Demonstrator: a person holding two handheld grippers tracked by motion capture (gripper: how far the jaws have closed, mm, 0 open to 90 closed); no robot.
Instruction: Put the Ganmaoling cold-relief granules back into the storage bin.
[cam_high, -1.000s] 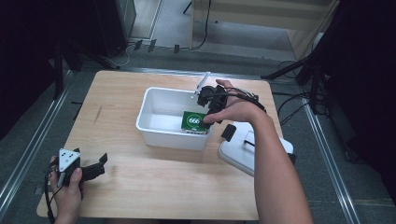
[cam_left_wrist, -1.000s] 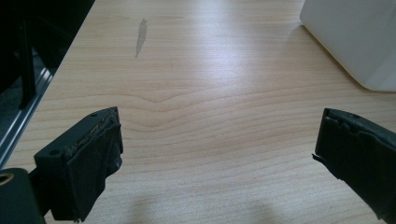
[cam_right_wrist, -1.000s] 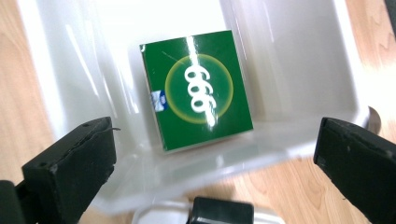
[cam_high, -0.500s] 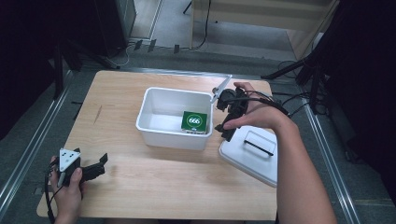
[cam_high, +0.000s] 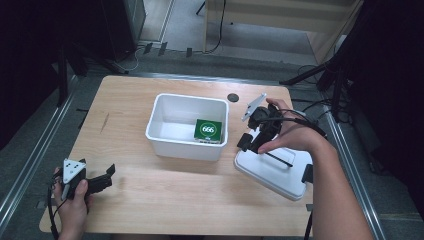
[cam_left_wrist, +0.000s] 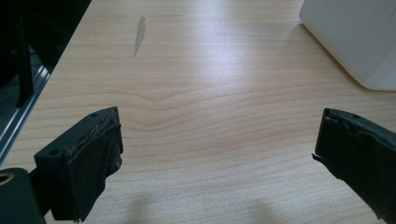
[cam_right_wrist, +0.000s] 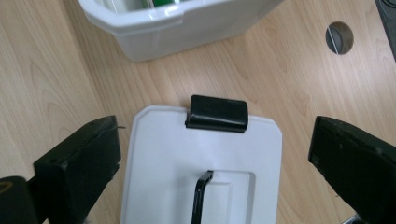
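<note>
In the high view, the right gripper (cam_high: 250, 142) is held over the near-left end of the lid (cam_high: 272, 170), which lies flat on the table (cam_high: 150, 210) just right of the box (cam_high: 186, 127); a green pack (cam_high: 208, 130) is seen inside the box; the left gripper (cam_high: 100, 181) is rested at the near-left corner, well apart from the work.

In the left gripper view, the jaws are spread wide over bare wood; a corner of the box (cam_left_wrist: 355, 37) is seen at the far right.

In the right gripper view, the jaws are spread wide on either side of the lid (cam_right_wrist: 187, 163); its black handle (cam_right_wrist: 201, 196) and end clip (cam_right_wrist: 217, 113) are centred between them; the handle should be straddled squarely and pinched at mid-length, so that the lid is lifted level.

Compared with a second ago, the right gripper has been drawn out of the box and brought over the lid; the pack has been left inside; the left gripper is unmoved.
</note>
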